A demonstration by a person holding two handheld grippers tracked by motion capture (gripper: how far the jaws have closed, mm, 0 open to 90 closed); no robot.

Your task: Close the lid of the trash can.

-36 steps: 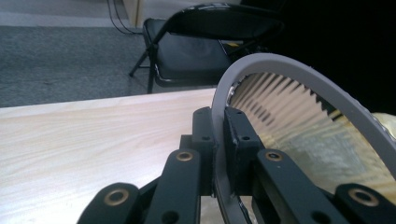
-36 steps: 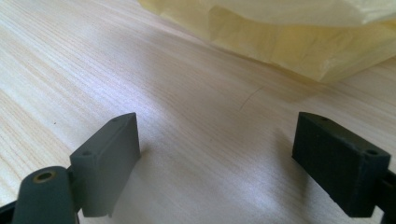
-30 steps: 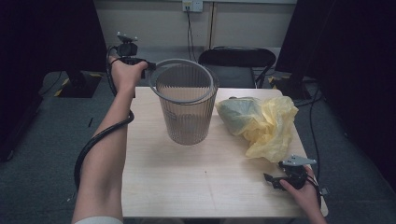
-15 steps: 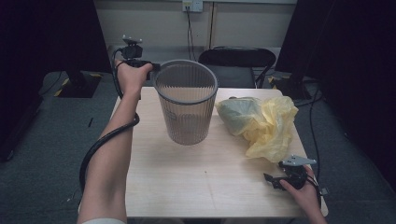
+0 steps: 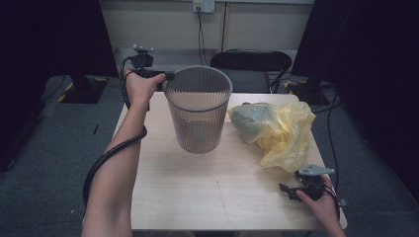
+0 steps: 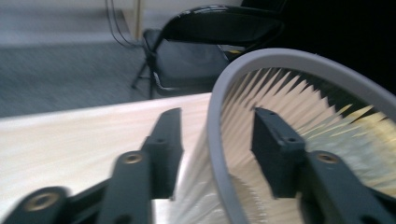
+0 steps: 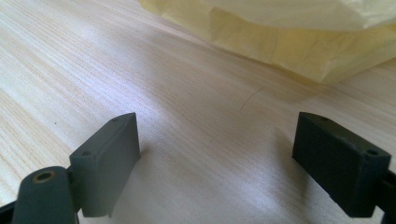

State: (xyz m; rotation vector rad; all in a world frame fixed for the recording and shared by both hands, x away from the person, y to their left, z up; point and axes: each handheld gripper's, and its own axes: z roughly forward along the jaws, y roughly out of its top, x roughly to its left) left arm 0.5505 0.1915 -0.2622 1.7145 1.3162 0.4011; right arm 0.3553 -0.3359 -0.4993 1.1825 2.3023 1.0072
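— Around my left gripper [image 6: 212,154], what have I got? Its jaws have just been opening, and they now straddle the rim of the wastebasket [image 5: 198,113]: one jaw outside the wall, one inside, neither pad pressing on it.

— So the wastebasket is let go. It stands upright on the desk [image 5: 207,192], just beside that gripper and mid-desk at the far side. What's the step?

— Clearing off the rim, I'd judge. I should lift straight up along the wall before pulling away, so a jaw doesn't catch the lip and tip the wastebasket. It's a light grey mesh thing, round, tapering downward, with a smooth solid band at the top.

— And your right gripper [image 7: 219,172]?

— Wide open, holding nothing, low over the pale wood-grain desk at the near corner. Ahead of it, near but apart, lies the yellow plastic bag [image 5: 286,133], thin and crumpled, heaped with soft folds. Film like that slips, so I'd pinch a gathered fold rather than a flat sheet.
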